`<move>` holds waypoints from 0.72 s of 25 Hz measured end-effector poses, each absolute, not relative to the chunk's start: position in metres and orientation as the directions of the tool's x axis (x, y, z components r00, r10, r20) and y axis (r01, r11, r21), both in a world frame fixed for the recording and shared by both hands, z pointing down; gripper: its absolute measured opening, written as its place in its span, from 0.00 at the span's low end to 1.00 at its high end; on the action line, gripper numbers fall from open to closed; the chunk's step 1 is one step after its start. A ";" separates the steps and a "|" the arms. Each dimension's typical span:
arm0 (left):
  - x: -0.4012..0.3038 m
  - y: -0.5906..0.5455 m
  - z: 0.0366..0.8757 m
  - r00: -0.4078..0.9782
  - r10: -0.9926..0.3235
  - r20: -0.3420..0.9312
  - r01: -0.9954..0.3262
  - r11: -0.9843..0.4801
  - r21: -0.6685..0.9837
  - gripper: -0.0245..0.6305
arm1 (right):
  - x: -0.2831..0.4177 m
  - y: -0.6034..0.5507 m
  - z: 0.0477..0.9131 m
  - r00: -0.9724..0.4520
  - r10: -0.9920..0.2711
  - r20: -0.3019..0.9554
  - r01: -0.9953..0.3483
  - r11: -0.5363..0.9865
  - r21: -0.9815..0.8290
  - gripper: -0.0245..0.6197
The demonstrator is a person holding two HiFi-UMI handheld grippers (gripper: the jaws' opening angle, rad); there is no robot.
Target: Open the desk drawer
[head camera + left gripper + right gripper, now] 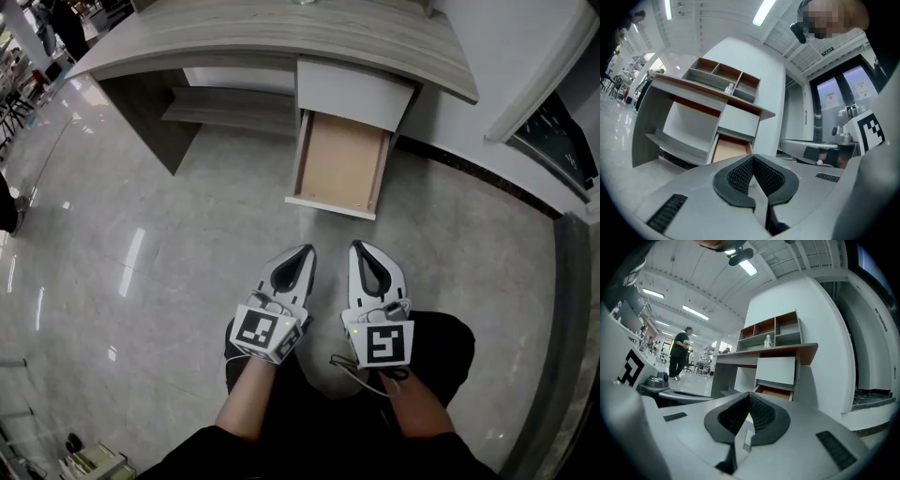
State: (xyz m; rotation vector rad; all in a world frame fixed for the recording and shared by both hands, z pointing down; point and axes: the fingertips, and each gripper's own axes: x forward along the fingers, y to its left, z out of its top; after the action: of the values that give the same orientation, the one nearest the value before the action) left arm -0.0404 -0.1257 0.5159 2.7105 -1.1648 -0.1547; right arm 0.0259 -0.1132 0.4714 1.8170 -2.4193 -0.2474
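Note:
The desk drawer (339,165) stands pulled out under the grey desk top (281,37), its brown bottom bare; it also shows as the open drawer (727,147) and the open drawer (774,391). A closed white drawer front (354,94) sits above it. My left gripper (307,249) and right gripper (358,246) hang side by side above the floor, a short way back from the drawer's front edge. Both are shut with nothing between the jaws. Neither touches the drawer.
A low shelf (230,110) sits under the desk left of the drawer. A white wall and dark skirting (487,173) run to the right, with a glass door frame (562,141) beyond. A person (678,353) stands far off in the right gripper view. Polished floor (141,244) lies around.

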 end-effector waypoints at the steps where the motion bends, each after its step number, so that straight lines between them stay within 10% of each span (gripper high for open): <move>1: -0.040 -0.125 0.515 0.685 -0.728 -0.024 -0.709 -0.674 0.210 0.04 | 0.027 -0.113 0.471 -0.274 -0.962 -0.014 -0.946 0.267 0.182 0.05; 18: -0.041 -0.124 0.511 0.682 -0.731 -0.027 -0.716 -0.674 0.182 0.04 | 0.025 -0.111 0.474 -0.275 -0.961 -0.012 -0.945 0.268 0.186 0.05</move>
State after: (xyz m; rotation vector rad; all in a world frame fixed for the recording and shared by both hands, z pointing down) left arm -0.0414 -0.1239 0.5113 2.7352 -1.1851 -0.1465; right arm 0.0251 -0.1109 0.4736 1.8250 -2.4175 -0.2380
